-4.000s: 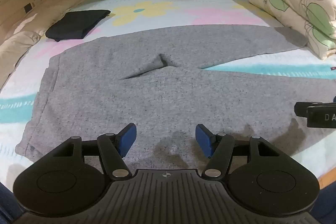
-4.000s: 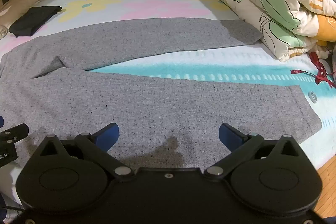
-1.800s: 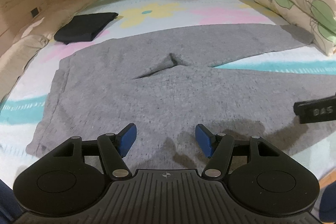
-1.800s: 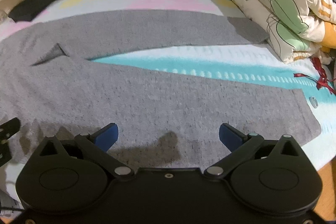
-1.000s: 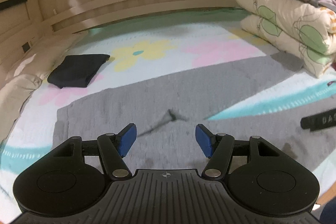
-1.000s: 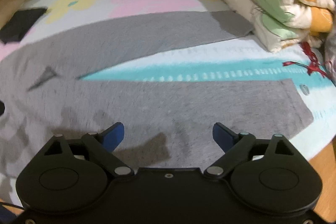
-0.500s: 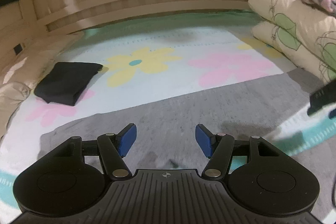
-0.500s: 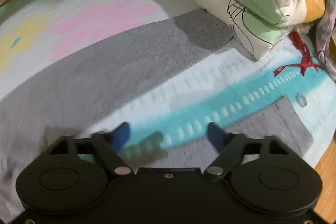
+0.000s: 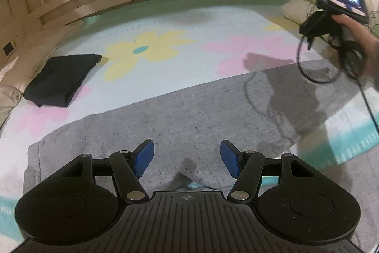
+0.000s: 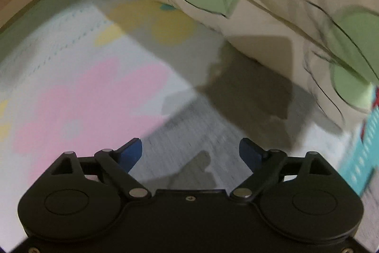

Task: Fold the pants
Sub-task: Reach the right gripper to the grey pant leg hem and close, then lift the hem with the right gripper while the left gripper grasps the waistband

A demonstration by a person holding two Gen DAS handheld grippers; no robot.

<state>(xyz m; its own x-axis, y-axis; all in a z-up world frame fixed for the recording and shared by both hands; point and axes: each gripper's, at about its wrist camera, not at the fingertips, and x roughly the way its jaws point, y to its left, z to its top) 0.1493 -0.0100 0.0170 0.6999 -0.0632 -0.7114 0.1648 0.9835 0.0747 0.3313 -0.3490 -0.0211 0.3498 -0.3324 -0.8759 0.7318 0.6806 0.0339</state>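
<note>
Grey knit pants [image 9: 201,115] lie flat on the flower-print bed sheet [image 9: 151,56]. Left gripper [image 9: 187,158] hovers over them, fingers wide apart, empty. Right gripper [image 10: 190,153], at two o'clock, fingers just reopened wide, holds nothing above the far leg.

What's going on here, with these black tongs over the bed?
A person holds a pair of tongs in each hand to fold grey pants spread flat on a flowered bedsheet. Neither has gripped anything yet. The left tongs hang open over the far leg; the right tongs, whose jaws have just been opening, are empty above that leg's end beside the folded quilt.
</note>
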